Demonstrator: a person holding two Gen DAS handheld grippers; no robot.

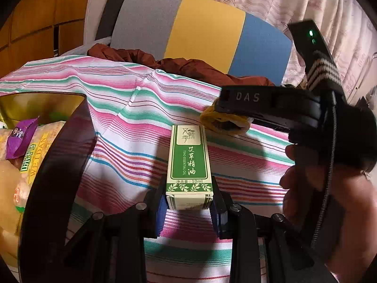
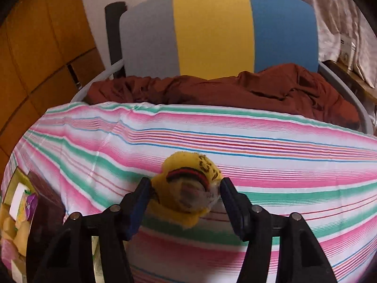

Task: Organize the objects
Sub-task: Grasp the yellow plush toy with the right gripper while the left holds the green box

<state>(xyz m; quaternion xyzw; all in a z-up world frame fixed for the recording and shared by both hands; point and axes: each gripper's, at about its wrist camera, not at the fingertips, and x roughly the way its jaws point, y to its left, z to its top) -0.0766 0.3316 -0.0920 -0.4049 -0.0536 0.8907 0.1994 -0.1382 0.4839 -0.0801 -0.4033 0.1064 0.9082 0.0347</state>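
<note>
My left gripper (image 1: pixel 189 197) is shut on a green and cream essential oil box (image 1: pixel 188 162), held lengthwise above the striped cloth (image 1: pixel 132 127). My right gripper (image 2: pixel 186 194) is shut on a rolled yellow sock (image 2: pixel 188 186) with red and black stripes, held just above the cloth. In the left wrist view the right gripper (image 1: pixel 226 118) shows at the right with the yellow sock (image 1: pixel 223 120) at its tip, a hand behind it. A dark box with snack packets (image 1: pixel 26 155) sits at the left.
The dark box also shows at the lower left in the right wrist view (image 2: pixel 44 200). A brown garment (image 2: pixel 235 92) lies on a chair with a grey, yellow and blue back (image 2: pixel 212 30) beyond the cloth. Wooden cabinets stand left, curtains right.
</note>
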